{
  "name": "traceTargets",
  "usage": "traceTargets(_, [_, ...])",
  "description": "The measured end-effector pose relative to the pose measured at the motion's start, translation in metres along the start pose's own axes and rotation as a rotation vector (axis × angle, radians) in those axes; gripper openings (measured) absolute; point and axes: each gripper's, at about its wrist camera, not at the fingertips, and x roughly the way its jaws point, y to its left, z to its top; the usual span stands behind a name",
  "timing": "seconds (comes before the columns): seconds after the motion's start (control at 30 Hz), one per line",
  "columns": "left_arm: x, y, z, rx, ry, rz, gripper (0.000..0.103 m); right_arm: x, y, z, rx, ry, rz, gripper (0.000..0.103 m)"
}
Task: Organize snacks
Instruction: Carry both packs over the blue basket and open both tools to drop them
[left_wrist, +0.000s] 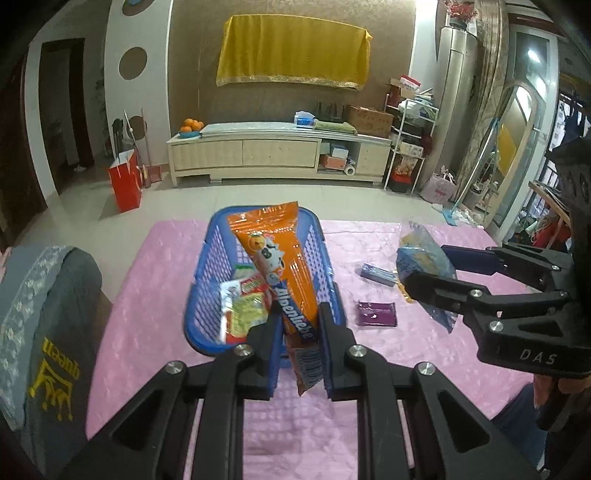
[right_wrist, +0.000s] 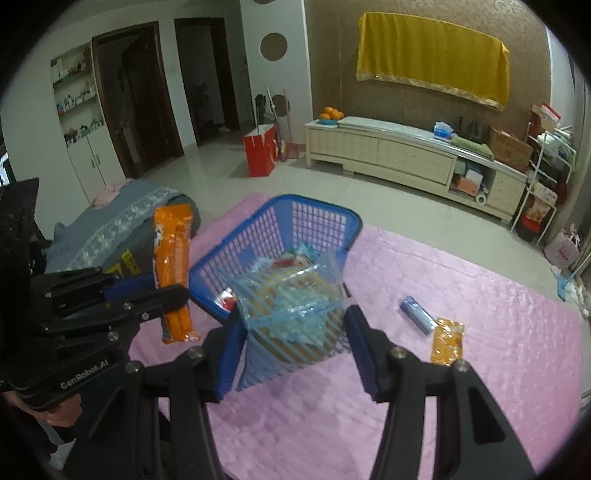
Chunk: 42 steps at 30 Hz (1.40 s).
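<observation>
My left gripper (left_wrist: 300, 347), at the bottom centre of its own view, has its two fingers closed on the lower end of the long orange snack pack (left_wrist: 280, 266), which rises from the pads toward the middle of the frame and stands over the blue basket (left_wrist: 207, 295). In the right wrist view this same pack (right_wrist: 173, 273) appears at the left side, held upright by the left gripper (right_wrist: 162, 295), just beside the near left corner of the basket (right_wrist: 332, 218). My right gripper (right_wrist: 291, 332) is about half closed, and between its blue pads it grips a transparent bag with blue stripes (right_wrist: 291, 306), which hangs in front of the basket in that view. The basket contains some small packets (left_wrist: 245, 306). On the pink cloth (left_wrist: 369, 369), right of the basket, lie a purple sachet (left_wrist: 376, 314), a blue-purple stick pack (right_wrist: 417, 314) and a small orange packet (right_wrist: 447, 341), well apart from both grippers.
</observation>
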Motion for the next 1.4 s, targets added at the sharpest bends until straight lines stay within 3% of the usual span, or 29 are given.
traceTargets(0.3, [0.022, 0.032, 0.023, 0.019, 0.033, -0.011, 0.016, 0.023, 0.017, 0.019, 0.031, 0.014, 0.022, 0.059])
traceTargets(0.73, [0.074, 0.057, 0.020, 0.005, 0.123, -0.091, 0.017, 0.081, 0.029, 0.026, 0.012, 0.114, -0.008, 0.059])
traceTargets(1.27, [0.111, 0.069, 0.017, 0.012, 0.181, -0.107, 0.017, 0.123, 0.025, 0.023, 0.007, 0.189, -0.058, 0.059])
traceTargets(1.4, [0.109, 0.066, 0.017, 0.038, 0.167, -0.076, 0.039, 0.127, 0.027, 0.022, -0.015, 0.199, -0.063, 0.059])
